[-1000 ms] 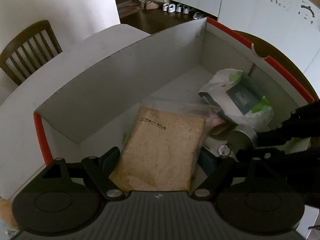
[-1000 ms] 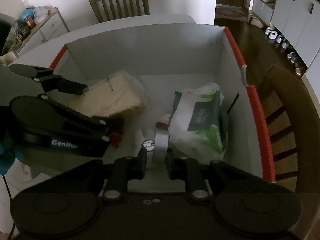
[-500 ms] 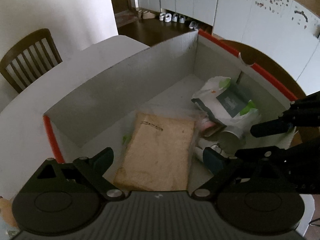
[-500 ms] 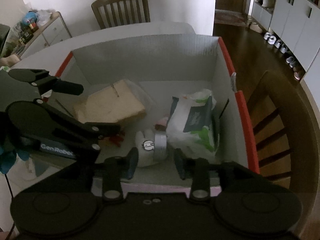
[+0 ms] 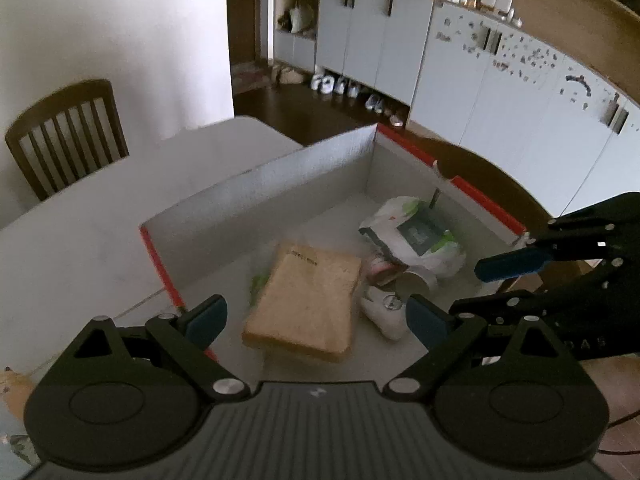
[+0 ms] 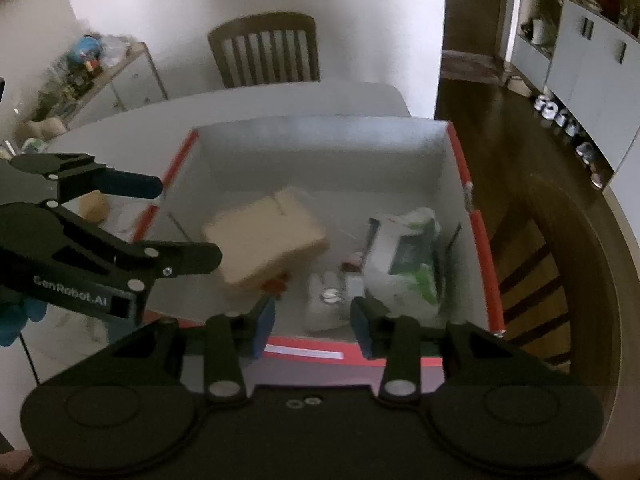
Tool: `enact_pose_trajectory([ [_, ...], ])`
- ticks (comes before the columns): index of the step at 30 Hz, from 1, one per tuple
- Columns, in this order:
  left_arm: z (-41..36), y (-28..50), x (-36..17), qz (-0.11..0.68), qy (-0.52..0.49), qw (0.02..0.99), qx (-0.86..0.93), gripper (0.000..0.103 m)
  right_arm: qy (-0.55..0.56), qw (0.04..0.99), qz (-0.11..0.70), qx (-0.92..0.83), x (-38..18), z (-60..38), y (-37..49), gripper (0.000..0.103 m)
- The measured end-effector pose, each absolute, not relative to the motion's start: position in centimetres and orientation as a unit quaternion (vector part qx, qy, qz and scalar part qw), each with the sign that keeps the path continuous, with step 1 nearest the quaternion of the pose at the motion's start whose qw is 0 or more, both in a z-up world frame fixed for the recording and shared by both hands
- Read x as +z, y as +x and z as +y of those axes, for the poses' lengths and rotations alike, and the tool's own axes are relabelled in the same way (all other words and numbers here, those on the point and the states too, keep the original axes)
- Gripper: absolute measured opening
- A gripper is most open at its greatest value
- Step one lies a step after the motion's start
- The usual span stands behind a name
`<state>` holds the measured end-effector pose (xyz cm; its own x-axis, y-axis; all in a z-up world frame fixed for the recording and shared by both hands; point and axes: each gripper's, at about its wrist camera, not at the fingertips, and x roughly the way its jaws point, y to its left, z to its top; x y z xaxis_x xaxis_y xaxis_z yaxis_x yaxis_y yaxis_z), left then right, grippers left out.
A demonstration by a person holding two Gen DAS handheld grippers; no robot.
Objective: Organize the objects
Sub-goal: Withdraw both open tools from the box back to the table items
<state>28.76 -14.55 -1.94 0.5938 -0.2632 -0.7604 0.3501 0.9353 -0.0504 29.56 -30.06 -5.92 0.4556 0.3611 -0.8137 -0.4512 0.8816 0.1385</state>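
Observation:
A white box with red rims (image 5: 256, 196) (image 6: 478, 232) stands on the table. Inside lie a bagged loaf of sliced bread (image 5: 308, 300) (image 6: 264, 240), a white and green packet (image 5: 420, 232) (image 6: 408, 264), and a small white bottle with a metal can (image 5: 404, 292) (image 6: 332, 300). My left gripper (image 5: 316, 316) is open and empty above the box's near edge; it also shows in the right wrist view (image 6: 184, 220). My right gripper (image 6: 312, 320) is open and empty above the box's front rim; it also shows in the left wrist view (image 5: 472, 284).
The box sits on a white table (image 5: 80, 240). Wooden chairs stand at the far side (image 6: 266, 50) (image 5: 60, 136) and to the right (image 6: 560, 280). A cluttered side cabinet (image 6: 96, 76) stands at the left. White cupboards (image 5: 440, 60) line the far wall.
Both grippers have let go and opened, then pulled up and back out of the box. The bread and the bottle with the can now lie on the box floor.

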Motion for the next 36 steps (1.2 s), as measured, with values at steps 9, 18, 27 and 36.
enact_pose_trajectory([
  [9, -10.7, 24.3, 0.6, 0.391, 0.014, 0.903, -0.177, 0.096, -0.033, 0.864, 0.432, 0.255, -3.3, -27.6, 26.8, 0.053],
  [18, -5.4, 19.5, 1.5, 0.356, 0.016, 0.924, -0.137, 0.096, -0.039, 0.871, 0.408, 0.271, -2.3, -22.4, 23.8, 0.071],
  [27, 2.3, 15.4, 1.4, 0.336, 0.018, 0.937, -0.095, 0.096, -0.043, 0.865, 0.413, 0.283, -3.0, -16.9, 21.6, 0.078],
  [36, 8.8, 13.8, -1.2, 0.363, -0.003, 0.927, -0.095, 0.1, -0.061, 0.865, 0.408, 0.287, -4.1, -11.5, 19.5, 0.09],
])
